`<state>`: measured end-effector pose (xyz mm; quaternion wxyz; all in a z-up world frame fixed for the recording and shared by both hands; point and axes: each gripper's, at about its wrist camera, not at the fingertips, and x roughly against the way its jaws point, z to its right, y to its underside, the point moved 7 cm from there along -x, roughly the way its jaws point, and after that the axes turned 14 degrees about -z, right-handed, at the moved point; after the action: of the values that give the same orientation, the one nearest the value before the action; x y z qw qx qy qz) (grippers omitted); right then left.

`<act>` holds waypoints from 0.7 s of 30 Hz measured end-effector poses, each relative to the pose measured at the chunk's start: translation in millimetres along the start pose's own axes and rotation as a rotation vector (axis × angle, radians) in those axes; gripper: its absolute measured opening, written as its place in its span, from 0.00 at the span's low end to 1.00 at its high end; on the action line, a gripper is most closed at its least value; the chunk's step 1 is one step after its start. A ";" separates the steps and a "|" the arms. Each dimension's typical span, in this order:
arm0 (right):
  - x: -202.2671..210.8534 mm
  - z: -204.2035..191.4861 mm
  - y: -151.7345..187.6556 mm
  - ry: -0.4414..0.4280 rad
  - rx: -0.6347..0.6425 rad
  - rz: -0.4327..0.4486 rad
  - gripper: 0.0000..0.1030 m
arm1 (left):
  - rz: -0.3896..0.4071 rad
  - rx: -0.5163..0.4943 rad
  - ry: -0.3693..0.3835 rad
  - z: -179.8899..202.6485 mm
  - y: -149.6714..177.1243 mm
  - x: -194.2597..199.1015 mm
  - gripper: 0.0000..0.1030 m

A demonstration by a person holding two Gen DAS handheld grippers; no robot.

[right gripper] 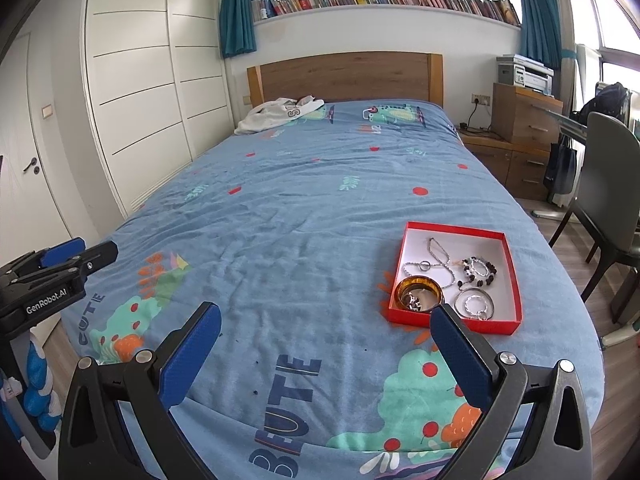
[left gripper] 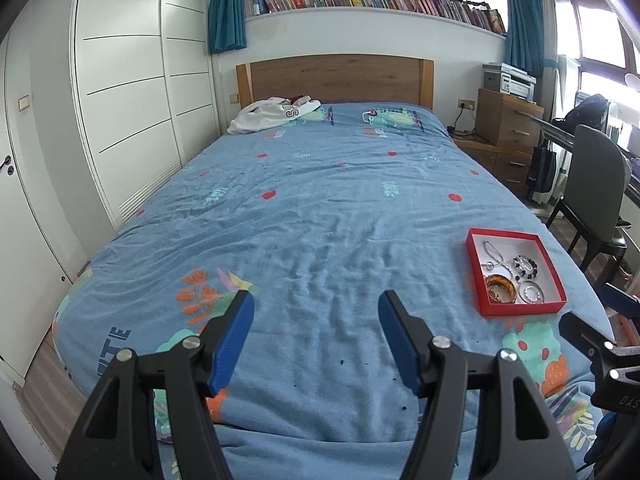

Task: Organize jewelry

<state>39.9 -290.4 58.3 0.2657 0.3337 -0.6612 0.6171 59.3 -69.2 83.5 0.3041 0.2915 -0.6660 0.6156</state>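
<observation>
On bed [right gripper: 320, 184]: jewelry-filled red box [right gripper: 516, 280]

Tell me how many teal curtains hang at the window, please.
2. One teal curtain hangs at the window's left end, beside the wardrobe; the other teal curtain hangs at its right end, above the printer.

Red box [right gripper: 454, 322], white inside; amber bangle [right gripper: 419, 293]; blue bedspread [right gripper: 304, 216] with red dots, perhaps cherries.
</observation>
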 end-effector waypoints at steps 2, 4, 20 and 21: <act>0.3 0.0 1.2 0.001 0.000 0.003 0.99 | 0.005 -0.004 0.005 0.2 0.8 2.3 0.61; 0.9 0.6 2.7 0.006 -0.002 0.008 0.99 | 0.011 -0.005 0.006 0.5 1.7 4.8 0.61; 10.6 14.5 14.0 0.029 -0.039 0.029 0.99 | 0.001 -0.003 0.029 2.0 9.8 6.8 0.61; 10.6 16.0 14.4 0.032 -0.043 0.028 0.99 | 0.000 -0.003 0.029 2.3 10.1 6.5 0.61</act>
<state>23.0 -307.2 55.7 0.2745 0.3086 -0.6747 0.6117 47.3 -70.8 81.9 0.3144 0.2819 -0.6625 0.6187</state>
